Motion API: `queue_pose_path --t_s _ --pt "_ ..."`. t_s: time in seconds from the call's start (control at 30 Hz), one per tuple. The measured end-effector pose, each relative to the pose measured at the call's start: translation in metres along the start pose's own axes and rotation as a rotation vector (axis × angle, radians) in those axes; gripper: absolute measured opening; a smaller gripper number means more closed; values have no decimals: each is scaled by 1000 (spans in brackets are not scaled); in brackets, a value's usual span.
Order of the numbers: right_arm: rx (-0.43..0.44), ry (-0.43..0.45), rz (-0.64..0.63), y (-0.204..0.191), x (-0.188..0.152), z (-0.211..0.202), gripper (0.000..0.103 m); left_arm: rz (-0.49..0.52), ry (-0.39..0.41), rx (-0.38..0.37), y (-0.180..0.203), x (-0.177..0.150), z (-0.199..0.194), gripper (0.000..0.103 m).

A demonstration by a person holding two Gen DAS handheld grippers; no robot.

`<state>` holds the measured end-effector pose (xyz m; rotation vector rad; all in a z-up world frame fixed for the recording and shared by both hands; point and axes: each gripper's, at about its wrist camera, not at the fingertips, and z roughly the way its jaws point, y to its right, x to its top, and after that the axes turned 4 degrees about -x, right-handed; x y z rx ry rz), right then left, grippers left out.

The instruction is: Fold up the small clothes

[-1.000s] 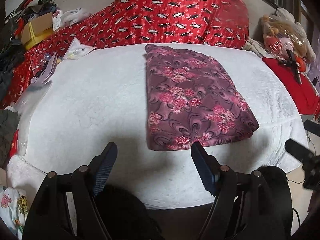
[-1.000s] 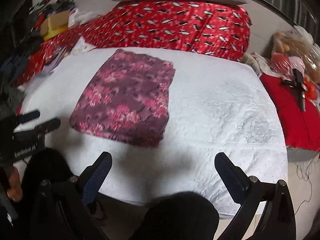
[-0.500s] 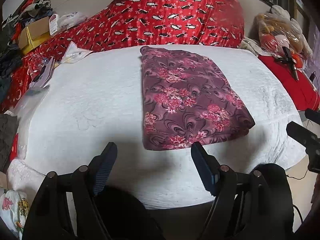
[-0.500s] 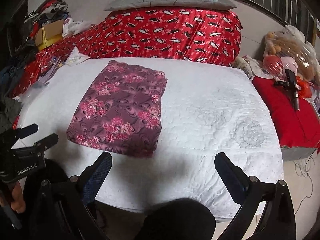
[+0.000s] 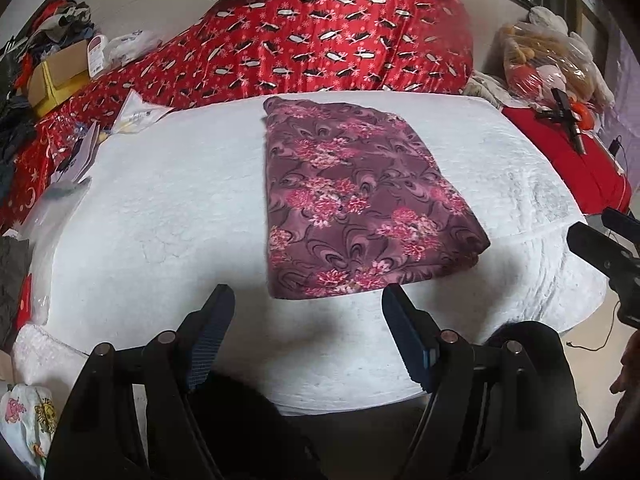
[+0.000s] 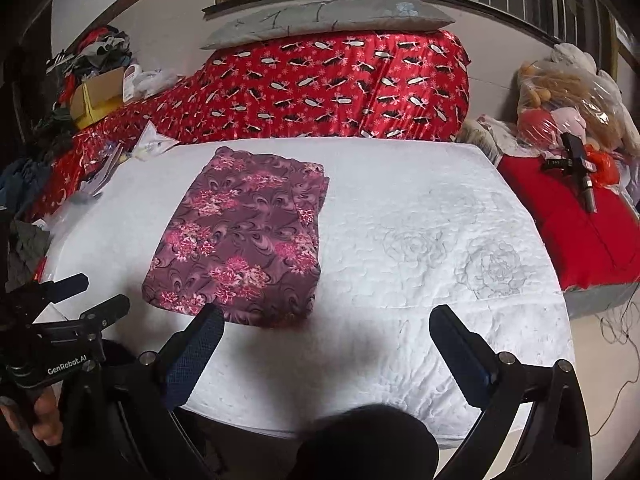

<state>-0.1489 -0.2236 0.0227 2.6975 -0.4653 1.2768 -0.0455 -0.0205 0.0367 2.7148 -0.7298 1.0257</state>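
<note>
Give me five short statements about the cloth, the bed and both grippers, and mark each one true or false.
1. The floral cloth lies folded on the white mattress. True.
2. The left gripper is clamped on the cloth. False: its jaws stand open and empty.
3. The right gripper is open. True.
4. A grey pillow lies on top of the red quilt. True.
5. The cloth hangs over the mattress's near edge. False: it lies wholly on top.
</note>
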Motion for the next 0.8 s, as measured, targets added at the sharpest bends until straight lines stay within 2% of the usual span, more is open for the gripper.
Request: queue_pose_path --t_s 0.43,0.67,0.8 --pt "-5 -7 12 3 -2 -2 103 11 2 -74 14 9 -9 76" --pt "-4 -6 12 2 -2 -2 103 33 52 -124 27 18 -25 76" --pt "-7 -3 19 3 -3 -4 103 43 44 -118 34 18 -26 76"
